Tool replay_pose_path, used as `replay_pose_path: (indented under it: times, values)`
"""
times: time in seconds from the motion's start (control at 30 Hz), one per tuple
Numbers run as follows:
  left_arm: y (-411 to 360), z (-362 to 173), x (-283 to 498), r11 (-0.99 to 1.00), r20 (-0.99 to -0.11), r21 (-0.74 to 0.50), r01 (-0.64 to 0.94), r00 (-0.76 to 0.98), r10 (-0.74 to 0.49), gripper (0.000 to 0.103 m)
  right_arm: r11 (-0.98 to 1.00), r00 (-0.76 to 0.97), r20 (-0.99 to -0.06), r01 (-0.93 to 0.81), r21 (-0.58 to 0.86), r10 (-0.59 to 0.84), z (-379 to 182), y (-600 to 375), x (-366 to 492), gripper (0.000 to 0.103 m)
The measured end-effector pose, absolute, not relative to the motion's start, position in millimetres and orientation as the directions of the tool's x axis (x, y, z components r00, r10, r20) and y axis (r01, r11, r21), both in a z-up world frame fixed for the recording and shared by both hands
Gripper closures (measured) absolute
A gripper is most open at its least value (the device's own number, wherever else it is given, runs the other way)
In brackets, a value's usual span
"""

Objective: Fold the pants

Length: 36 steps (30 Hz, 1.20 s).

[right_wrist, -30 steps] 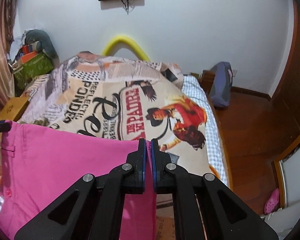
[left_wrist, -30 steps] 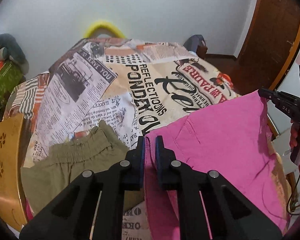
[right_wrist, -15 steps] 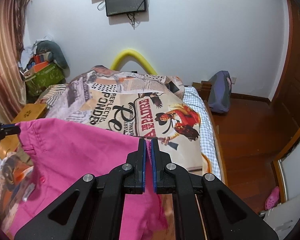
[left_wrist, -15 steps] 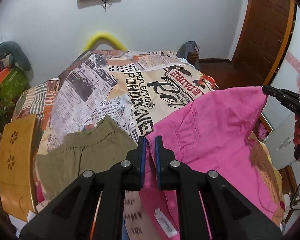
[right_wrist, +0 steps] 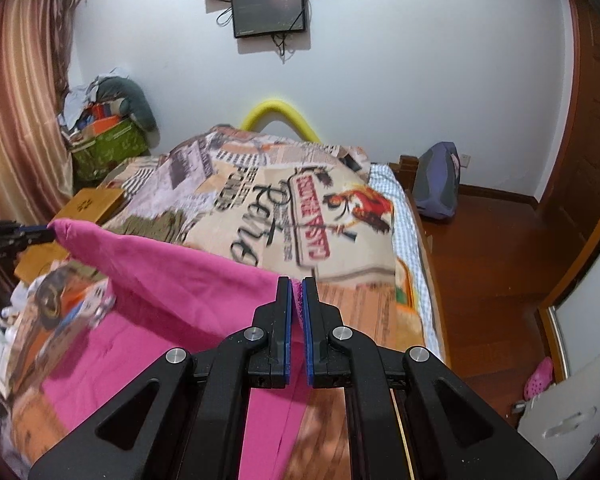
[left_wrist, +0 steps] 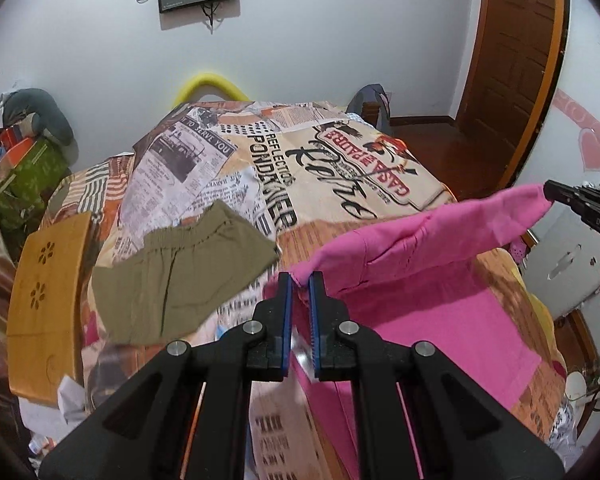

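Note:
The pink pants (left_wrist: 420,280) hang in the air over the near end of the bed, stretched between my two grippers. My left gripper (left_wrist: 300,280) is shut on one top corner of the pants. My right gripper (right_wrist: 296,284) is shut on the other top corner; it also shows in the left wrist view (left_wrist: 552,194) at the far right. The pink pants (right_wrist: 172,280) drape down toward me, and their lower part lies on the bed. My left gripper shows at the left edge of the right wrist view (right_wrist: 48,234).
The bed carries a newspaper-print blanket (left_wrist: 260,152). Olive-green shorts (left_wrist: 188,268) lie on it left of the pants. A wooden board (left_wrist: 44,304) sits at the bed's left edge. Clutter and a green box (left_wrist: 24,172) stand at the far left. A backpack (right_wrist: 436,184) is on the floor right.
Both grippers have risen and pulled back with the pants, so more of the room and the wall screen shows. The pants hang lower in view, stretched wider between the grippers.

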<state>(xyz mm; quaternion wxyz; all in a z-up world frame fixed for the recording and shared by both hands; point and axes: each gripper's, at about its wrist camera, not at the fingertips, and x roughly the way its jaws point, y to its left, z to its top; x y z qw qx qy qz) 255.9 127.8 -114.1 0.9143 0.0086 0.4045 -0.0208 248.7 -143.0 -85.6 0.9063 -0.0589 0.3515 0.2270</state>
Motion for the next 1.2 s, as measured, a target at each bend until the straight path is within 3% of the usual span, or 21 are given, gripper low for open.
replay_pose_path:
  times: [0.7,0.8,0.9,0.97,1.13,1.2]
  values:
    - [102.9,-202.8,142.9,0.996,-0.842,-0.03,0.085,0.534,-0.071,0.097,0.875,0.495,-0.805,-0.48,0.061,0.328,-177.8,-161.2,152.1,0.098]
    - [100.0,-188.7,134.0,0.995,-0.822,-0.014,0.101,0.565,-0.069,0.097,0.871,0.505,-0.809,-0.491,0.016,0.3,-171.8,-161.7,141.8,0.092]
    - [91.5,-174.5,131.0,0.991,-0.805,0.011,0.13,0.59,-0.068,0.096,0.869,0.529,-0.794,-0.495,-0.003,0.299,-160.8,-161.6,133.8,0.076]
    - [82.9,-167.8,131.7,0.988,-0.796,0.026,0.154,0.601,-0.073,0.094,0.866,0.545,-0.779,-0.5,-0.005,0.311,-153.8,-158.9,130.0,0.069]
    - [56.0,-175.8,142.2,0.969,-0.808,0.084,0.232,0.585,-0.07,0.065,0.834,0.551,-0.75,-0.552,0.001,0.365,-142.9,-133.7,123.7,0.06]
    - [46.2,-187.0,145.4,0.957,-0.821,0.126,0.261,0.569,-0.046,0.062,0.817,0.535,-0.747,-0.576,0.019,0.395,-145.0,-122.6,123.3,0.056]
